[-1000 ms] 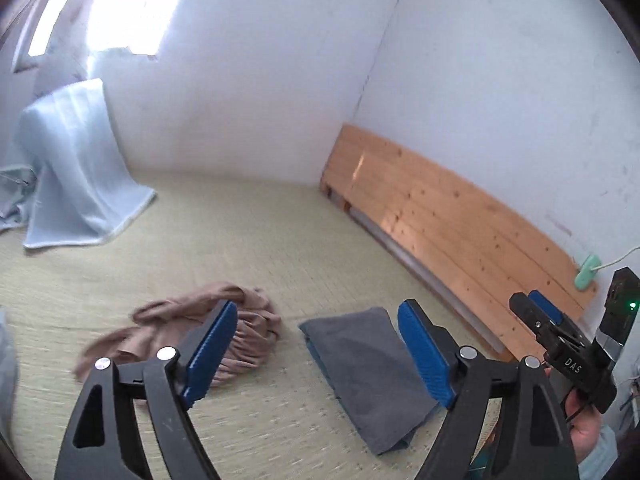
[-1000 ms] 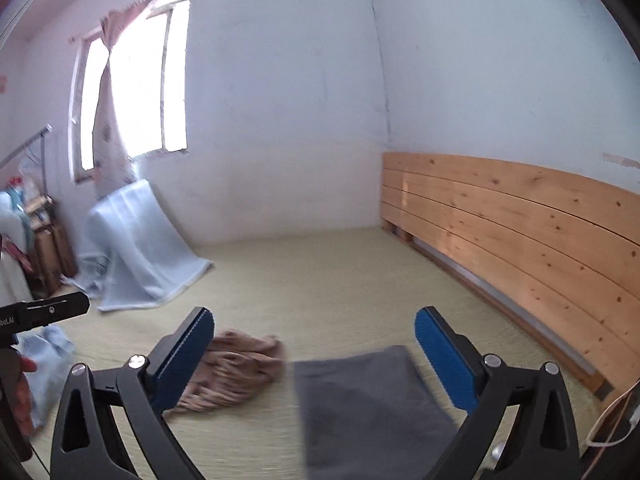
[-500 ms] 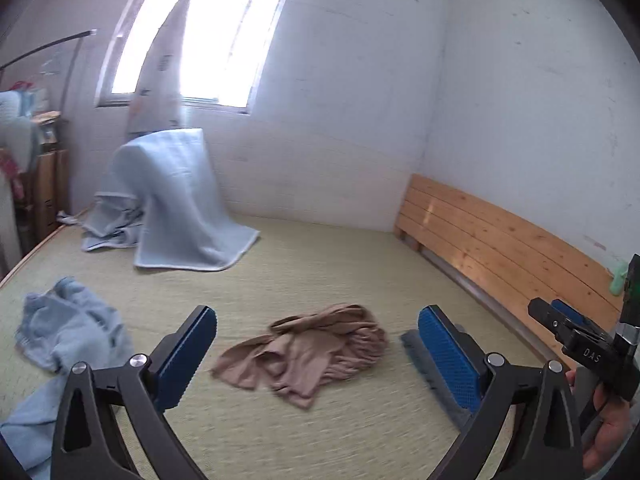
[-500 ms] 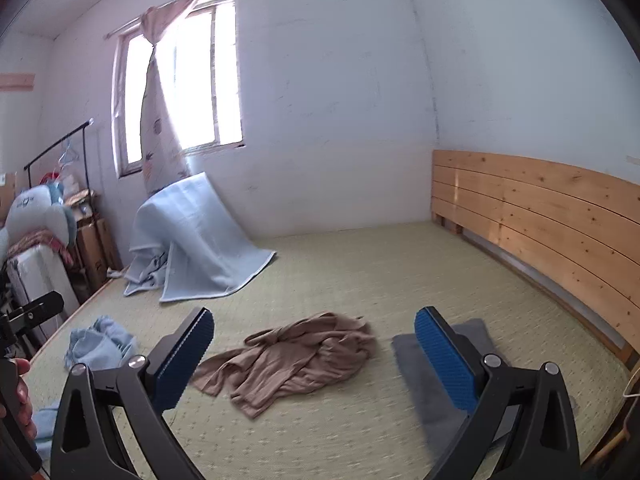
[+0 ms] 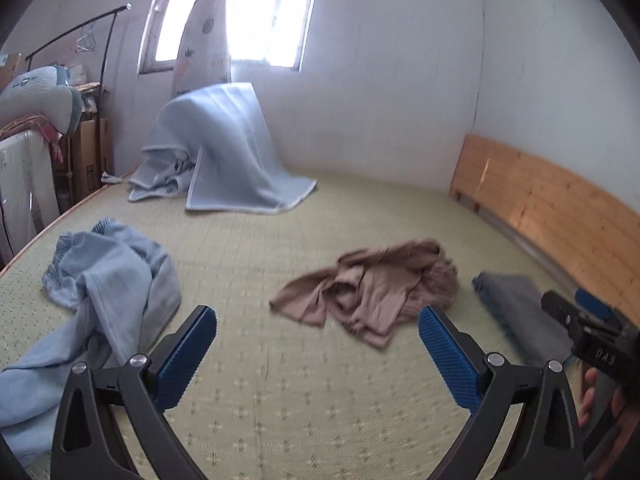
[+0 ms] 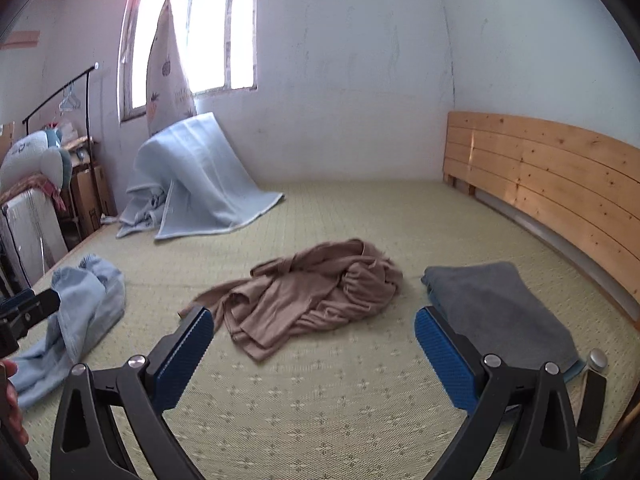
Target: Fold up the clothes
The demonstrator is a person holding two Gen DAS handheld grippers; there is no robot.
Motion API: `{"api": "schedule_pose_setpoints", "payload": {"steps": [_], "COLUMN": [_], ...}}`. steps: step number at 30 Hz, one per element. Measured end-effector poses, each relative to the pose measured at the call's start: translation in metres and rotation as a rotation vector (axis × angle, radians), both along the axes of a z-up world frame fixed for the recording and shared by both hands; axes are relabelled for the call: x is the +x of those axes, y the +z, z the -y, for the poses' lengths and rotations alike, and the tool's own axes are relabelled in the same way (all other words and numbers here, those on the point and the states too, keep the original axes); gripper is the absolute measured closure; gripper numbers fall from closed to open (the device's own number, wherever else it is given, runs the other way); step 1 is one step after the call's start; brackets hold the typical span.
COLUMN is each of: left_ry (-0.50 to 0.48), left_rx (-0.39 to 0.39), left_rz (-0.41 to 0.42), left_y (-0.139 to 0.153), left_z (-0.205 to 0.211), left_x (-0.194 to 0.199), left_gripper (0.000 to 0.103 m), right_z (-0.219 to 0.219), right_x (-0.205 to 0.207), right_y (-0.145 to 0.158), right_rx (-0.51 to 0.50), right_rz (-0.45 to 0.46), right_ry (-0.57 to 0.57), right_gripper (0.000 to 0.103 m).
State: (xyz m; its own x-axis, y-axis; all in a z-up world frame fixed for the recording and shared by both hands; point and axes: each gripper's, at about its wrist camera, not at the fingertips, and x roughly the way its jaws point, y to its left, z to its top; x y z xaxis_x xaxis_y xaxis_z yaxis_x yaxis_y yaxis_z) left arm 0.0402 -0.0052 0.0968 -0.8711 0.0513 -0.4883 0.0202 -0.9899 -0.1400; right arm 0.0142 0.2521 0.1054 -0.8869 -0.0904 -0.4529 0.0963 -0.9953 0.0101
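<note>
The left tool (image 5: 318,354) hangs above the mat with its two blue-padded fingers (image 5: 186,356) spread wide and nothing between them. The right tool (image 6: 314,354) is the same, wide open and empty over the mat, its blue pads (image 6: 446,362) well apart. In the left view the right tool shows at the right edge, gripped by a hand (image 5: 596,398); in the right view the left tool's tip shows at the left edge.

Beyond both tools, on the woven green mat (image 6: 360,408), lies a crumpled brown garment (image 6: 308,296), unfolded, with a sleeve trailing toward the left. To its right, apart from it, is a grey cloth (image 6: 496,312) lying flat and folded, near the wooden headboard (image 6: 560,184) along the right side. To the left of the brown garment, well apart, is a rumpled light blue garment (image 5: 104,280), which reaches toward the left tool's left finger in the left view.

Farther back, a pale blue blanket (image 6: 200,172) is draped over something under the window (image 6: 208,32), with a printed curtain (image 6: 168,60) hanging beside it. At the far left stand a clothes rail (image 5: 76,28) with hangers, a plush toy (image 5: 36,96) on a pile, and cardboard boxes (image 5: 90,152). By the right tool's right finger a small metal-capped object (image 6: 598,360) sits at the mat's edge.
</note>
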Motion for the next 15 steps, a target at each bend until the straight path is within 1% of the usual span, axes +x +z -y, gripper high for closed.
{"api": "schedule_pose_setpoints", "payload": {"steps": [2, 4, 6, 8, 11, 14, 15], "left_ry": [-0.005, -0.002, 0.013, 0.042, 0.1, 0.124, 0.116], "left_rx": [-0.032, -0.043, -0.065, -0.088, -0.082, -0.05, -0.048], "left_rz": [0.024, 0.034, 0.047, 0.081, 0.16, 0.173, 0.174], "left_y": [-0.012, -0.022, -0.034, -0.048, -0.066, -0.073, -0.074], "left_z": [-0.007, -0.009, -0.01, -0.007, 0.004, 0.011, 0.011], "left_x": [-0.005, -0.009, -0.014, -0.021, -0.036, -0.041, -0.042], "left_gripper": [0.0, 0.0, 0.0, 0.0, 0.0, 0.0, 0.0], "right_z": [0.004, 0.012, 0.021, 0.029, 0.036, 0.04, 0.042], "right_x": [-0.006, -0.015, -0.021, -0.024, -0.029, -0.035, -0.036], "right_y": [-0.016, -0.033, -0.047, -0.058, -0.067, -0.071, -0.073], "right_rx": [0.008, 0.02, 0.036, 0.057, 0.086, 0.08, 0.083], "right_rz": [0.022, 0.067, 0.099, 0.115, 0.105, 0.1, 0.102], "right_ry": [0.021, 0.051, 0.074, 0.089, 0.086, 0.076, 0.073], "right_gripper": [0.0, 0.0, 0.0, 0.0, 0.0, 0.0, 0.0]}}
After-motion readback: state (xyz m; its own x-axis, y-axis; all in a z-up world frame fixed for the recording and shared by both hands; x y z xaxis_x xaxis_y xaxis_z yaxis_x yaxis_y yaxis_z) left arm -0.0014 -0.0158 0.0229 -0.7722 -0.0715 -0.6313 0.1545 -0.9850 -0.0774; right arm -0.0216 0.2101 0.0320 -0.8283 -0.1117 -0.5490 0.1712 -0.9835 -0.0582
